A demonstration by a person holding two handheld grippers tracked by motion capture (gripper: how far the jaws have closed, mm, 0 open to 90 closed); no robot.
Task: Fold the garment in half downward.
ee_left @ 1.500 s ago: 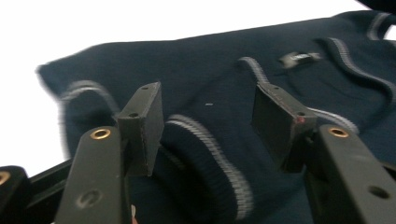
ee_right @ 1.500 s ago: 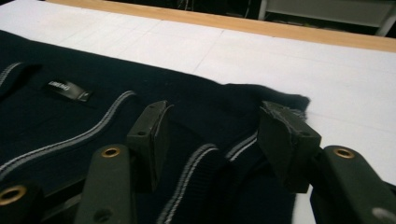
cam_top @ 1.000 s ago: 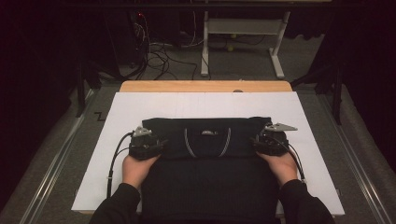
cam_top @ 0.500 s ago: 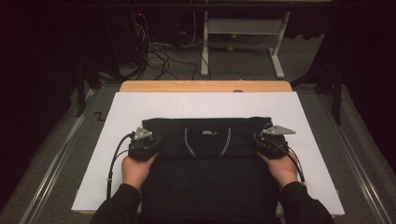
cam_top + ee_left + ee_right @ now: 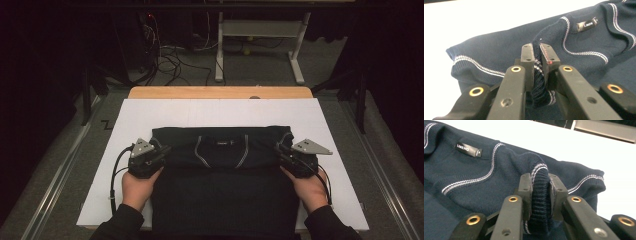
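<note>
Two grippers, one sweater — both clamped on at once. The dark navy sweater lies flat on the white sheet that covers the table, its neckline with the pale double stripe facing up and its lower part running off toward the person at the near edge.

At the sweater's left edge, the left gripper sits in the person's left hand. From the left gripper view, the left gripper has its jaws drawn in narrow, and a bunched ridge of ribbed knit with white stripes is squeezed between the pads — a firm pinch, with the fabric puckering up around it. The brand label at the neck shows just beyond.

Over on the other edge, the right gripper is held by the right hand, grey plate on top, cable trailing back along the wrist. In the right gripper view, the right gripper has a thick roll of the striped ribbed hem between its jaws, the pads pressing on both sides; the jaws have just been closing, with that fold between them. The fold arches up over the jaw tips.

The wooden table edge shows past the sheet.
</note>
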